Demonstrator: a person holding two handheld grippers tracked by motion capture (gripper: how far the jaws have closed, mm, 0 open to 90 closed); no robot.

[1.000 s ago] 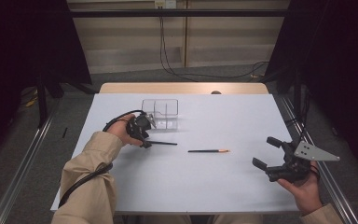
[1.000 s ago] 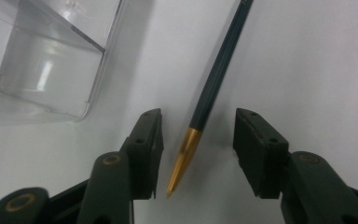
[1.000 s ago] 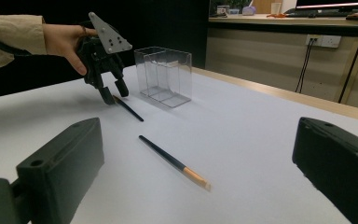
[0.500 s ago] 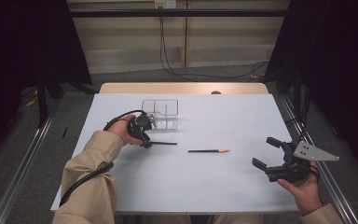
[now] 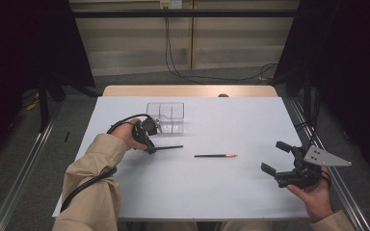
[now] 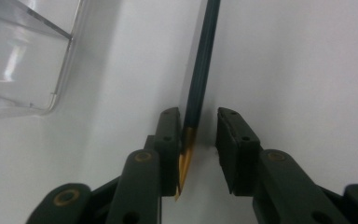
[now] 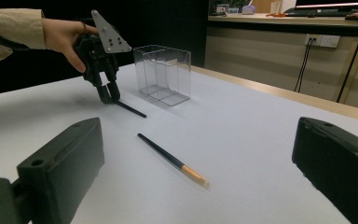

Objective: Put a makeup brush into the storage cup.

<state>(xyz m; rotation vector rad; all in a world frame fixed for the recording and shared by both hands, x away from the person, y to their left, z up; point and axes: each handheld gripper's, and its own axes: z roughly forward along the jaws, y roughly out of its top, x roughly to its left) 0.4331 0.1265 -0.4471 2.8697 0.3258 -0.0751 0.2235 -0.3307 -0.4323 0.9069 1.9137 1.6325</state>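
Right gripper (image 5: 279, 158): resting near the worktop's (image 5: 212, 192) front right corner in the person's hand, its fingers gaping wide with nothing between them.
Second pencil (image 5: 215, 155): lying flat mid-worktop, well apart from both grippers.
Left gripper (image 5: 149, 149): pointing down, its fingers having just been closing around the dark pencil (image 6: 201, 74); one finger is touching its sharpened end, the other is standing just off it.
Dark pencil: lying on the worktop, just in front of the clear box (image 5: 166, 115).
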